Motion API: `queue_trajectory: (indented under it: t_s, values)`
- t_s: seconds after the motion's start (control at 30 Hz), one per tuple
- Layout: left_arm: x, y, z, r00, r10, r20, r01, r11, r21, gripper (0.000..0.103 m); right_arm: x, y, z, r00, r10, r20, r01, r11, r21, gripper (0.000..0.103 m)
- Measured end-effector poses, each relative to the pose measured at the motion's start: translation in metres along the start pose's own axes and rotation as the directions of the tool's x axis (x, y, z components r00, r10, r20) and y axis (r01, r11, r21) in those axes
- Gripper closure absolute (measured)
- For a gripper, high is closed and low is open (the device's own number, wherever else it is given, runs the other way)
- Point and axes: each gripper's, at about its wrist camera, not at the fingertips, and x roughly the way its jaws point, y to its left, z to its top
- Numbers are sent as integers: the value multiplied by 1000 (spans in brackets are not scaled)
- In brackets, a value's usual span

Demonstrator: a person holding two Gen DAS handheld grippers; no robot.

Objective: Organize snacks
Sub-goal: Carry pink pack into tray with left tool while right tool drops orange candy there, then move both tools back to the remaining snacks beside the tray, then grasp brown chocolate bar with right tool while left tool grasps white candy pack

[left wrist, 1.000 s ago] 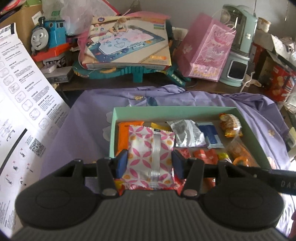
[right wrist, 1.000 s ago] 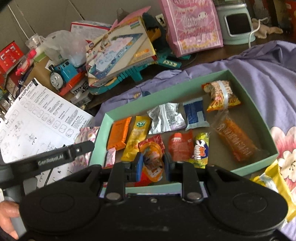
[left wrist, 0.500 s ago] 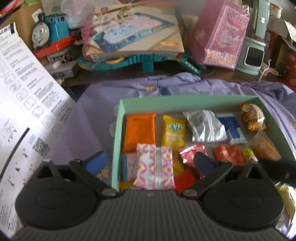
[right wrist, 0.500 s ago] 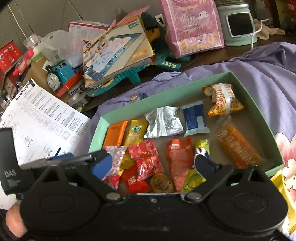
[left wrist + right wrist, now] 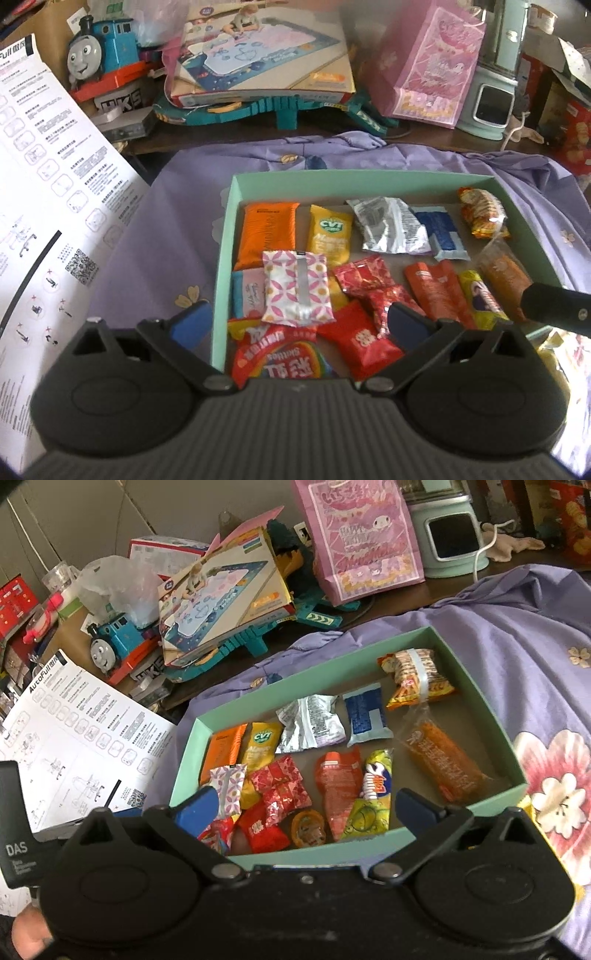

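A: Left gripper [image 5: 295, 319]?
B: Jaws spread wide after just opening, nothing between the pads. The pink-patterned packet [image 5: 297, 288] lies loose in the green box [image 5: 221, 258], near-left part, resting on the pale pink-blue packet [image 5: 249, 293] and the red packets [image 5: 354, 339].

A: Right gripper [image 5: 308, 806]?
B: Also released, jaws just opened fully, grasping nothing. It hangs over the box's near wall. The small orange round-print packet [image 5: 308, 829] lies below it, near edge, between a red packet [image 5: 266, 830] and the yellow-green one [image 5: 369, 816].

A: Rest of the box?
B: Far row, left to right: orange packet [image 5: 267, 232], yellow CVT packet [image 5: 328, 234], silver wrapper [image 5: 388, 225], blue-white packet [image 5: 445, 236], noodle snack [image 5: 482, 212]. Clear-wrapped orange bar [image 5: 448, 768] along the right wall.

A: Surroundings?
B: Box sits on a purple floral cloth [image 5: 166, 240]. Instruction sheet [image 5: 48, 203] left, toy train [image 5: 101, 55] and pink gift bag [image 5: 436, 70] far behind.
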Motion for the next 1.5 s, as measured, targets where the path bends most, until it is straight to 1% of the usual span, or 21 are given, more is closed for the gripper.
queue_trajectory:
  t_s: [0.17,0.33,0.5,0.67,0.73,0.77,0.9,0.93,1.03,1.13,1.23,1.27,1.3,1.33,1.37,1.4,1.43,1.47,1.5]
  values:
    - [-18,-6,-9,1000,-16,6,16,1000,3,0,-21,-9,-6,1000,-12,24,12,1000,4,0]
    - [-31,-10,-29,999,-39,-9,38,999,-9,0,-39,-31,-19,998,-59,34,58,998,20,0]
    - [-28,-10,-58,996,-50,-71,48,998,-30,0,-46,-58,-38,994,-106,10,105,993,57,0]
    - [-10,-7,-86,986,-49,-157,37,996,-77,0,-38,-75,-64,991,-125,-53,129,987,92,0]
    - [-2,-7,-92,984,-34,-173,20,997,-80,0,-32,-80,-72,989,-129,-77,136,985,104,0]
    - [1,-7,-93,984,-25,-176,11,997,-79,0,-29,-81,-75,987,-139,-86,148,983,109,0]
    - [13,-10,-89,983,-19,-183,2,995,-98,0,-15,-87,-77,979,-174,-104,187,973,131,8]
    - [17,-12,-87,983,-19,-182,0,995,-100,0,-12,-88,-77,977,-184,-104,198,971,135,11]
    - [26,-20,-81,984,-8,-176,-9,995,-100,0,-1,-89,-75,973,-201,-111,215,967,138,15]
    - [39,-27,-78,983,-8,-183,-11,995,-100,0,11,-86,-75,969,-218,-113,231,965,124,20]
    - [48,-33,-79,983,-1,-186,-17,995,-93,1,17,-79,-74,965,-248,-88,256,963,87,21]
    - [51,-34,-80,982,0,-187,-18,996,-92,2,19,-76,-74,964,-255,-78,261,963,67,24]
    - [53,-35,-81,983,3,-183,-19,996,-88,5,21,-73,-73,963,-260,-72,264,963,49,32]
    - [52,-37,-83,986,14,-165,-27,997,-74,12,25,-71,-72,962,-264,-71,267,963,32,41]
    - [50,-38,-84,989,21,-148,-30,998,-58,15,28,-69,-72,960,-270,-73,272,962,19,44]
    - [49,-38,-85,991,19,-134,-24,999,-41,23,31,-67,-73,958,-279,-68,280,960,0,51]
    - [46,-39,-87,993,9,-119,-12,999,-29,36,33,-64,-74,955,-289,-63,287,957,-28,54]
    - [44,-38,-87,994,0,-110,-2,1000,-21,42,35,-60,-75,954,-295,-59,292,955,-56,55]
    - [42,-38,-87,994,-13,-106,12,1000,-15,48,36,-56,-76,955,-290,-57,286,955,-74,58]
